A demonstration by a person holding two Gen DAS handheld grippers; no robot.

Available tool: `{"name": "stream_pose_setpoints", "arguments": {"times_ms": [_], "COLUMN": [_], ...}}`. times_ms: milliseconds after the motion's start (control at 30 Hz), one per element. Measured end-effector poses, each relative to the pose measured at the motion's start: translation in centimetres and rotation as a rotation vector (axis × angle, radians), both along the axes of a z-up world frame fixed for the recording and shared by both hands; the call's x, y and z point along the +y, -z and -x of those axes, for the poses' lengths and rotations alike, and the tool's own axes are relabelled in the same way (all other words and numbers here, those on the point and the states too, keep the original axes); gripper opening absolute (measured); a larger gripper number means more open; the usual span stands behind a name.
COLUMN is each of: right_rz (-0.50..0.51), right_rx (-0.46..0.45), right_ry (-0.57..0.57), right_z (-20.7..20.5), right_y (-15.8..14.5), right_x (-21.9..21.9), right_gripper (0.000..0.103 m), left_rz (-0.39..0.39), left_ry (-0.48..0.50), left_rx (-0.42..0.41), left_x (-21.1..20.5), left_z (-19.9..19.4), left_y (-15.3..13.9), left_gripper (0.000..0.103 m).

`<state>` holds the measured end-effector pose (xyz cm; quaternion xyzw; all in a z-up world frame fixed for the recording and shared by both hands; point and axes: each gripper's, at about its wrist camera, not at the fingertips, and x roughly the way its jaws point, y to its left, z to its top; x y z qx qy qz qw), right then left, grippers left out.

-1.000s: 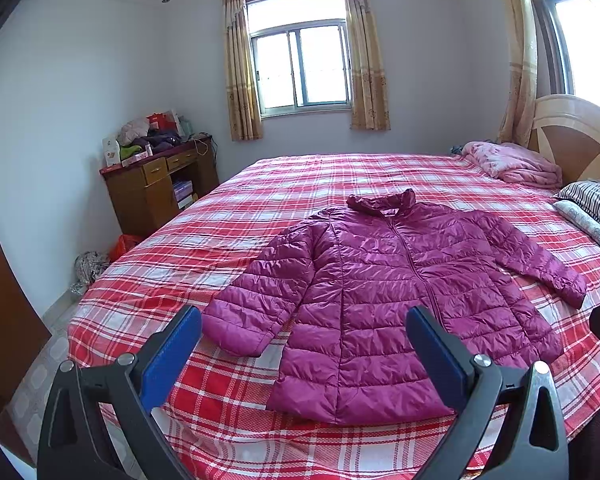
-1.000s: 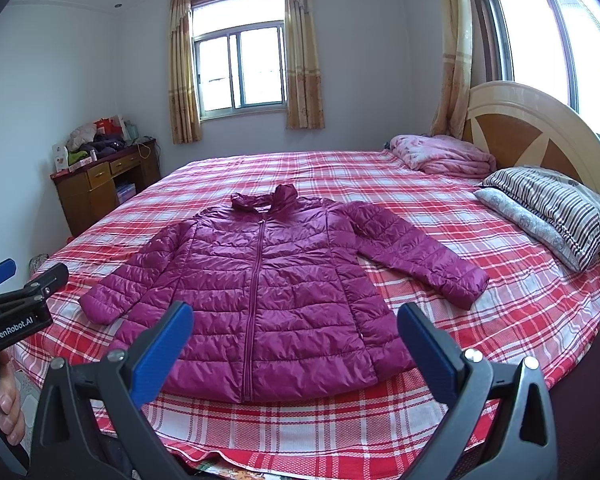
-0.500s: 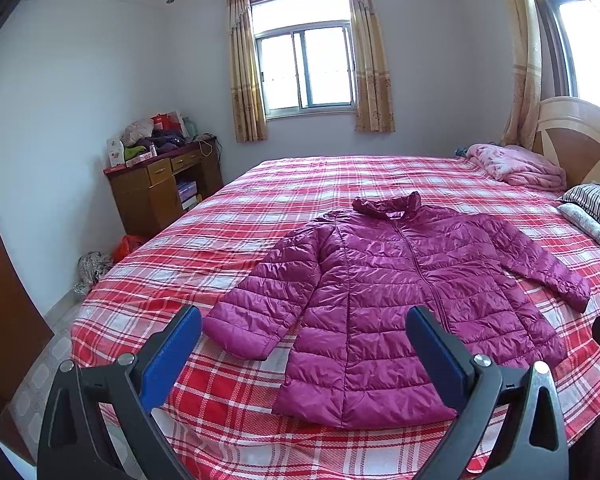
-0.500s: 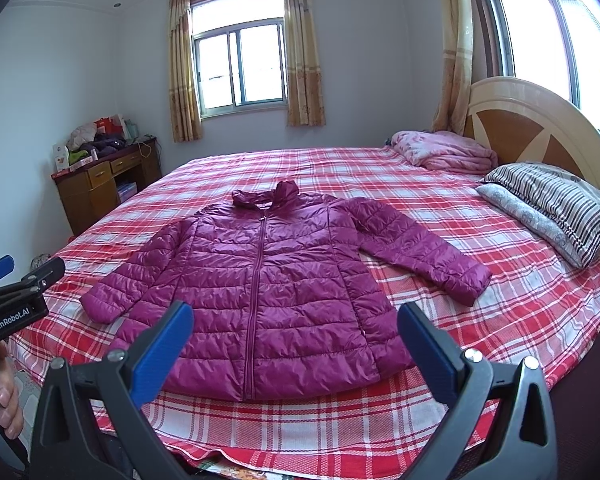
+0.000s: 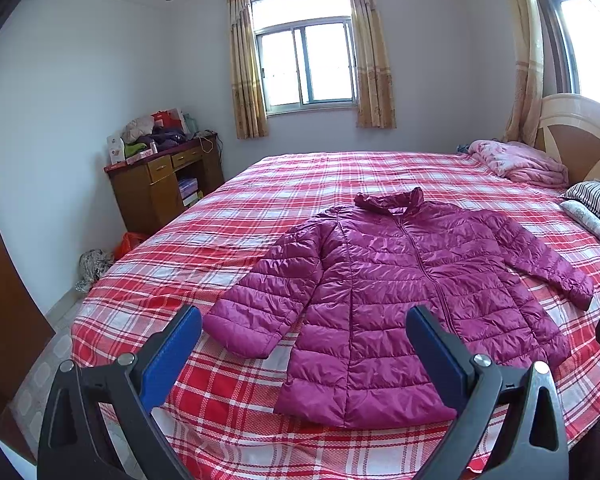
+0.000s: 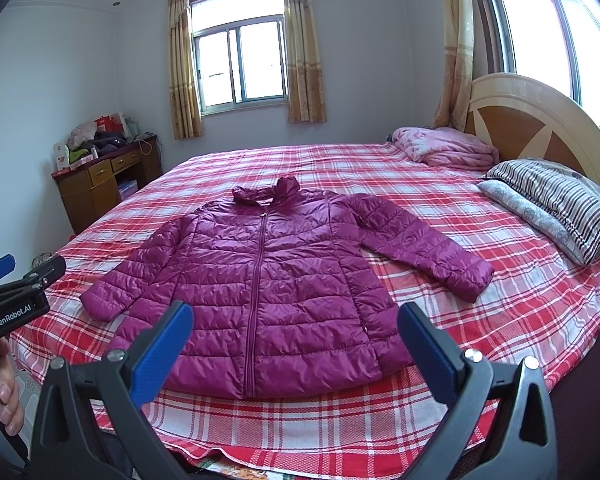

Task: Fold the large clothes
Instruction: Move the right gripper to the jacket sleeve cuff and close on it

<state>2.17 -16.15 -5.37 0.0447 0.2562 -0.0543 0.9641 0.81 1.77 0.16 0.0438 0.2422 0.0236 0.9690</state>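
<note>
A magenta quilted puffer jacket (image 5: 400, 288) lies flat and zipped on the red plaid bed (image 5: 260, 208), collar toward the far window, both sleeves spread out. It also shows in the right wrist view (image 6: 268, 280). My left gripper (image 5: 304, 352) is open and empty, held above the bed's near edge in front of the jacket's hem and left sleeve cuff. My right gripper (image 6: 296, 344) is open and empty, held in front of the jacket's hem. The left gripper also appears at the left edge of the right wrist view (image 6: 16, 296).
A wooden headboard (image 6: 540, 128), striped pillows (image 6: 556, 200) and a folded pink blanket (image 6: 444, 148) are at the right. A cluttered wooden desk (image 5: 164, 184) stands by the left wall, with bags (image 5: 108, 256) on the floor beside the bed.
Both grippers have tilted slightly, so the jacket sits a little lower and further right in the left view. The jacket has not moved. Both grippers stay open.
</note>
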Motion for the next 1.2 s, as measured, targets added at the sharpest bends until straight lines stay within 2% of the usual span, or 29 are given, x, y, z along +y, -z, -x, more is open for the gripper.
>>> {"name": "stream_pose_setpoints", "arguments": {"times_ms": [233,400,600,800,933,1100,1200], "right_rz": [-0.043,-0.068,-0.103,-0.199,-0.279,-0.377,-0.397], "right_rx": [0.049,0.103,0.168,0.239,0.261,0.274,0.299], "right_ry": [-0.011,0.088,0.214,0.327,0.429,0.549,0.58], "right_z": [-2.1,-4.5,-7.5,-10.2,-11.9,-13.3,-14.4], "right_y": [1.9,4.8,7.6,10.1,11.4,12.8,13.7], "right_x": [-2.0,-5.8,-11.5,-17.7,-22.7,-28.1,-30.0], "right_gripper": [0.103,0.103,0.103,0.103,0.094,0.089,0.08], "left_rz": [-0.02,-0.063,-0.109,-0.116,-0.142,-0.182,-0.182], "left_ry": [-0.019,-0.048,-0.064,-0.029,-0.019,-0.053,-0.078], "left_rx": [-0.027,-0.029,0.016,0.07,0.084,0.085,0.129], "left_x": [0.2,0.4,-0.6,-2.6,-4.0,-4.8,-4.5], "left_z": [-2.3,-6.5,-12.8,-18.6,-21.7,-25.3,-27.1], "left_y": [0.6,2.5,5.4,8.2,9.9,12.0,13.5], "left_gripper": [0.102,0.102,0.102,0.102,0.102,0.102,0.102]}}
